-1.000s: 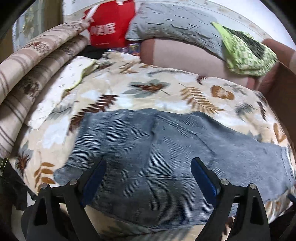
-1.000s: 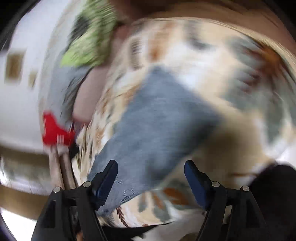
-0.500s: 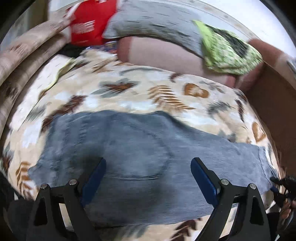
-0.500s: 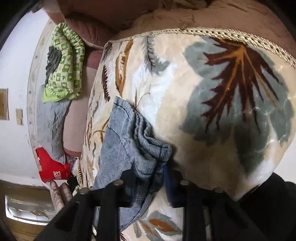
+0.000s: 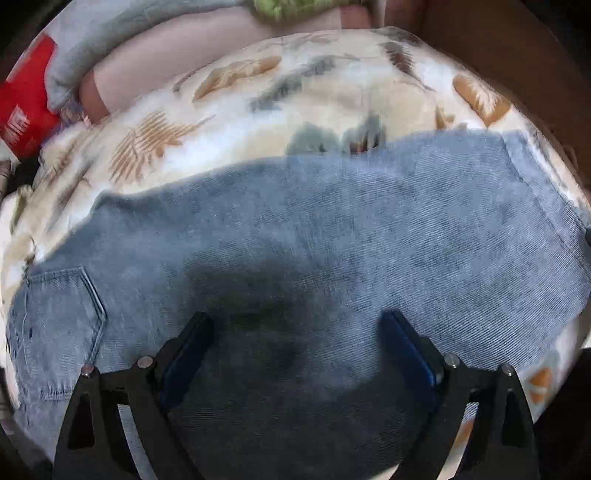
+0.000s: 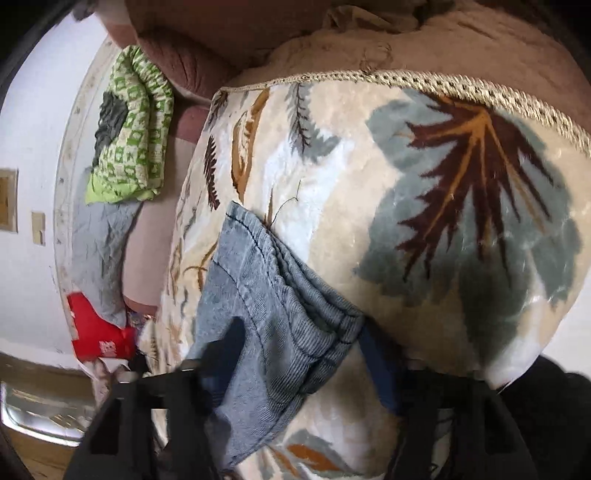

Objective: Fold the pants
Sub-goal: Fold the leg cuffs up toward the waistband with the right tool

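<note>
Grey-blue denim pants [image 5: 332, 236] lie flat across a leaf-print blanket [image 5: 258, 110], back pocket at the left, leg hem at the right. My left gripper [image 5: 295, 328] is open just above the middle of the pants. In the right wrist view the hem end of the pants [image 6: 266, 295] is bunched between the fingers of my right gripper [image 6: 299, 343], whose jaws stand partly apart around the cloth; the grip itself is not clear.
The blanket's braided edge [image 6: 443, 85] runs along a brown sofa back [image 6: 332, 33]. A green patterned cloth [image 6: 129, 133], a grey pillow [image 6: 96, 243] and a red bag [image 6: 96, 332] lie at the far end. A dark object [image 6: 546, 406] is at lower right.
My left gripper has moved right along the pants and closer to them. My right gripper came down onto the hem, shut on it, and its jaws now stand wider than half a second ago.
</note>
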{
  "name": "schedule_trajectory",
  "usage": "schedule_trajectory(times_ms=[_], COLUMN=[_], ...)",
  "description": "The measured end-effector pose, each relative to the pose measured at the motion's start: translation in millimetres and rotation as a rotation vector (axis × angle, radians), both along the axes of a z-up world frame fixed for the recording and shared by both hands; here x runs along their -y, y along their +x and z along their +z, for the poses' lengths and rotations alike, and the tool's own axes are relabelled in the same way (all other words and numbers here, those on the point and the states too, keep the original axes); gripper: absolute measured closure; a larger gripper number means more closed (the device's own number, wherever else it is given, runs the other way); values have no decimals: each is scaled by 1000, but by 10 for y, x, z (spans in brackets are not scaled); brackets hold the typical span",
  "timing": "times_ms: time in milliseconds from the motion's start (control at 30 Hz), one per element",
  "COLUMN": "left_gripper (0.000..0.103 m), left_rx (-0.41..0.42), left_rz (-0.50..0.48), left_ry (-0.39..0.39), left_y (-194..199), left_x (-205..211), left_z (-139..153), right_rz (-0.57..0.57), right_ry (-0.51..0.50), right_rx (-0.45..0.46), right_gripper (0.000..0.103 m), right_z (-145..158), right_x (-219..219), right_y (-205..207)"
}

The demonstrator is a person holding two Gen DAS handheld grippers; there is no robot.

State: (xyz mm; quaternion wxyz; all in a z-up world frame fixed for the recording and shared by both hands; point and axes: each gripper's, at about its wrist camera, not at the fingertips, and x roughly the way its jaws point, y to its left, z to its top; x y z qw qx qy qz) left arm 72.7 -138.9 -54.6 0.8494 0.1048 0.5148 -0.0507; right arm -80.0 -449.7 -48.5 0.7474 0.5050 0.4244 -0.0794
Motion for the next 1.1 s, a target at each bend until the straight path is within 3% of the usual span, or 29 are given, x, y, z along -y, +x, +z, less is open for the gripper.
schedule_trajectory(times_ms=[67, 133, 200, 233, 300, 367, 400, 433, 500, 600, 733, 767, 800, 867, 933, 1033, 1100], left_gripper=[8, 8, 8, 8, 7, 0, 0, 0, 1, 1, 4, 9, 22, 25, 25, 25, 25], left_rx=[-27, 42, 84, 71, -57, -4, -3, -10, -7, 3, -4, -6, -3, 0, 42, 144, 163], left_rz=[20, 10, 11, 4, -50, -61, -57, -51, -65, -65, -68, -61, -42, 35, 127, 349, 457], left_ry=[-35, -97, -99, -94, 10, 30, 23, 16, 27, 10, -52, -106, -144, -264, -325, -334, -314], left_y=[3, -50, -86, -77, -16, -68, -79, -76, -81, -88, -110, -112, -94, -175, -360, -764, -948], left_x=[-23, -36, -17, 15, 162, 156, 148, 138, 161, 125, 73, -27, -162, -586, -1031, -1951, -2387], left_z=[121, 338, 425, 387, 15, -122, -116, -103, -103, -114, -85, -25, 16, 179, 337, 542, 569], right_rz=[5, 19, 33, 29, 12, 26, 50, 63, 90, 152, 279, 327, 357, 470, 571, 736, 823], right_ry=[12, -11, -29, -29, 1, -16, -43, -59, -92, -217, -385, -424, -445, -512, -557, -568, -520], right_rx=[-3, 0, 3, 0, 7, -5, -9, -13, -22, 20, 158, 197, 220, 301, 343, 366, 324], right_gripper=[72, 72, 69, 66, 61, 61, 63, 72, 76, 77, 77, 77, 77, 77, 77, 76, 72], right_z=[-35, -22, 7, 5, -35, -23, 6, 23, 95, 454, 1189, 1371, 1469, 1704, 1765, 1556, 1178], right_x=[38, 21, -8, -6, 16, -9, -36, -52, -96, -293, -889, -1132, -1287, -1842, -2314, -2997, -3367], right_y=[-8, 1, 17, 16, 5, 46, 79, 102, 164, 271, 442, 473, 482, 450, 395, 328, 343])
